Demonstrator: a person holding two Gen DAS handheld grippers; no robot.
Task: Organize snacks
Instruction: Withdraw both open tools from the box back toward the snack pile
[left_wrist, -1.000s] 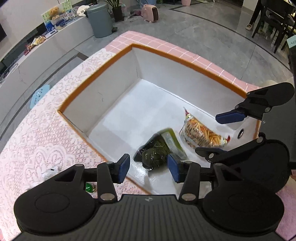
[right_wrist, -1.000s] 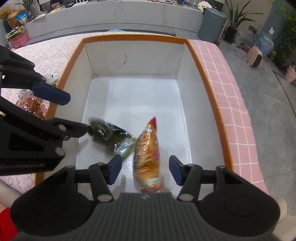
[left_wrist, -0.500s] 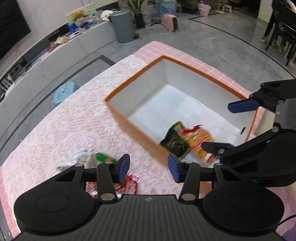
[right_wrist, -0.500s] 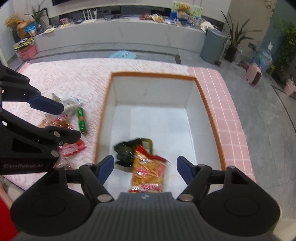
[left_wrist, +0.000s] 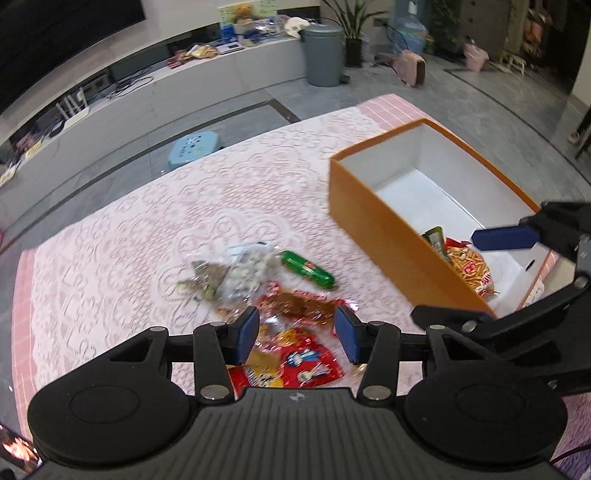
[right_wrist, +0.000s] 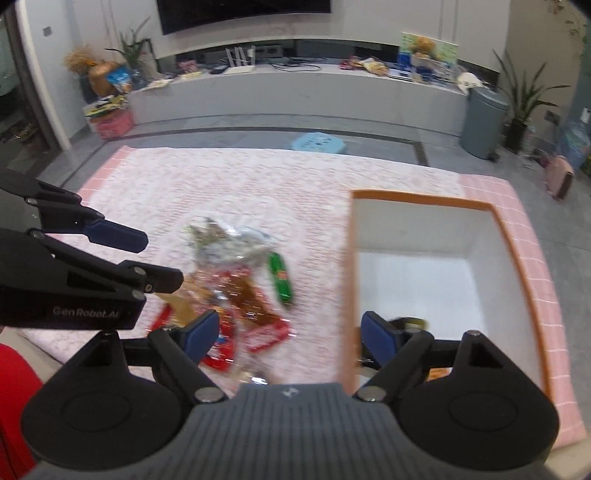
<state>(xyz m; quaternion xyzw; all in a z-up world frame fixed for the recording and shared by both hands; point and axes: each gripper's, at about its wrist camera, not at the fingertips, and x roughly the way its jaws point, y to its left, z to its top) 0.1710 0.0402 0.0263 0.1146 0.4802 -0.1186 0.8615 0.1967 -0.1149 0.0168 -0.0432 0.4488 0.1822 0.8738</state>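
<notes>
Hovering left tongs (left_wrist: 297, 334) above snack pile (left_wrist: 273, 295)

A grey tiled floor (right_wrist: 369, 138) stretches to a long, low white media console (right_wrist: 295, 92) along the far wall, cluttered with small items. A dark television screen (right_wrist: 243, 13) hangs above it on the white wall. A grey lidded bin (right_wrist: 482, 122) stands at the console's right end, beside a potted plant (right_wrist: 524, 99). A light blue stool (right_wrist: 319, 143) sits on the floor just beyond the bench (right_wrist: 221, 177), which wears a pink lace cloth. A pink heater (left_wrist: 410, 68) sits further right.
</notes>
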